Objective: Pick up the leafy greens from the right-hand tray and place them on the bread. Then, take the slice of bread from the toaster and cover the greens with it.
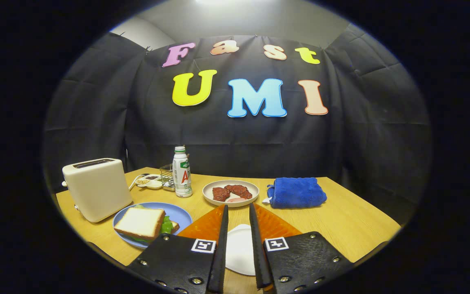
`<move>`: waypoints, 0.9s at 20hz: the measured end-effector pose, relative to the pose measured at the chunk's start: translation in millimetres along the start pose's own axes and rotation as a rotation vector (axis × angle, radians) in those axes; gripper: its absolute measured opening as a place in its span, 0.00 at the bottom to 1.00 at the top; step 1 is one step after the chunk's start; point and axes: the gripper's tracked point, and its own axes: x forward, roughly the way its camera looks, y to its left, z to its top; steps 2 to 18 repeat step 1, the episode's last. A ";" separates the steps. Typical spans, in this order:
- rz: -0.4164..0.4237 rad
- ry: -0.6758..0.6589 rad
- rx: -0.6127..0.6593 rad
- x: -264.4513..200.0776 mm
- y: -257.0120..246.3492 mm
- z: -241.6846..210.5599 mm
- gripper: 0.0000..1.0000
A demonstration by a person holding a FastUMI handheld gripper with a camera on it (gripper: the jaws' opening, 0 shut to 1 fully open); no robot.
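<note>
A slice of white bread (140, 223) lies on top of leafy greens (167, 225) on the blue plate (180, 214), left of my fingers; a second slice shows underneath at the edge. The cream toaster (96, 188) stands behind the plate at the table's left. My gripper (238, 214) hovers open above an orange mat (202, 228) with a white dish (239, 249) between its fingers, nothing held.
A white drink bottle (182, 172) stands behind the blue plate, with a small condiment dish (148, 181) and a wire rack (167, 176) beside it. A beige plate with pieces of meat (231, 192) sits mid-table. A folded blue towel (296, 192) lies to the right.
</note>
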 end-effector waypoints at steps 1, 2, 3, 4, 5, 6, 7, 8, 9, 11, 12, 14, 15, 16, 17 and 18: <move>0.003 0.002 -0.002 -0.2 -5.4 -0.9 0.30; 0.003 0.002 -0.002 -0.2 -5.4 -0.9 0.30; 0.003 0.002 -0.002 -0.2 -5.4 -0.9 0.30; 0.003 0.002 -0.002 -0.2 -5.4 -0.9 0.30; 0.003 0.002 -0.002 -0.2 -5.4 -0.9 0.30; 0.003 0.002 -0.002 -0.2 -5.4 -0.9 0.30; 0.003 0.002 -0.002 -0.2 -5.4 -0.9 0.30; 0.003 0.002 -0.002 -0.2 -5.4 -0.9 0.30; 0.003 0.002 -0.002 -0.2 -5.4 -0.9 0.30; 0.003 0.002 -0.002 -0.2 -5.4 -0.9 0.30; 0.003 0.002 -0.002 -0.2 -5.4 -0.9 0.30; 0.003 0.002 -0.002 -0.2 -5.4 -0.9 0.30; 0.003 0.002 -0.002 -0.2 -5.4 -0.9 0.30; 0.003 0.002 -0.002 -0.2 -5.4 -0.9 0.30; 0.003 0.002 -0.002 -0.2 -5.4 -0.9 0.30; 0.003 0.002 -0.002 -0.2 -5.4 -0.9 0.30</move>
